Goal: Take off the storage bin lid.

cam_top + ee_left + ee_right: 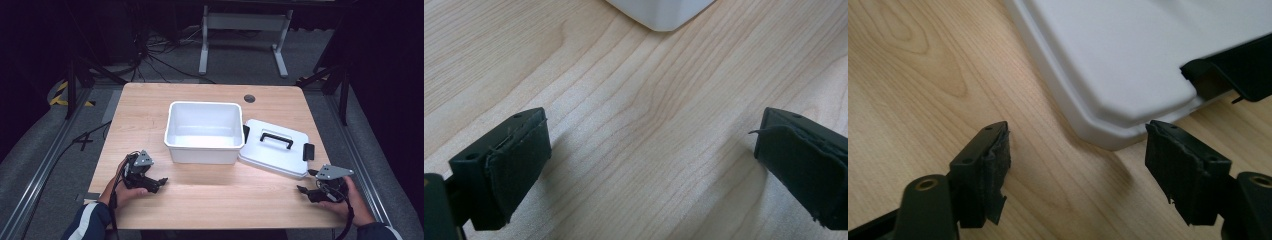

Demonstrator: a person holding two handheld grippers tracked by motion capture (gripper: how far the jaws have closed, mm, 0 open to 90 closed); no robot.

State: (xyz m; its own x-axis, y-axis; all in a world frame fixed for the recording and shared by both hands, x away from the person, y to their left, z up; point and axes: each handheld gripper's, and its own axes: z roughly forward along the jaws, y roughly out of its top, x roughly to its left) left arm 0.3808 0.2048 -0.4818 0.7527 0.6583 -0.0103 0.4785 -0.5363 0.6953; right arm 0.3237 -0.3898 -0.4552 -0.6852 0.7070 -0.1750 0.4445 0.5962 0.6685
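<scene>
Both grippers parked on the table, box and lid sitting untouched

On the wooden table (150, 107) there's an open white box (204, 132) around the middle, and its white lid (274, 148) with a black handle (276, 139) lies flat just to the right of it, edge touching or almost touching the box. The left gripper (156, 183) sits low near the front left of the table, jaws spread wide with nothing but bare wood between them; in the left gripper view a corner of the box pokes in at the top, a bit away from the jaws. The right gripper (303, 191) is at the front right, jaws also wide open and holding nothing. In the right gripper view the lid's near corner sits just ahead of the jaws, close to the right-hand one, not pinched.
</scene>
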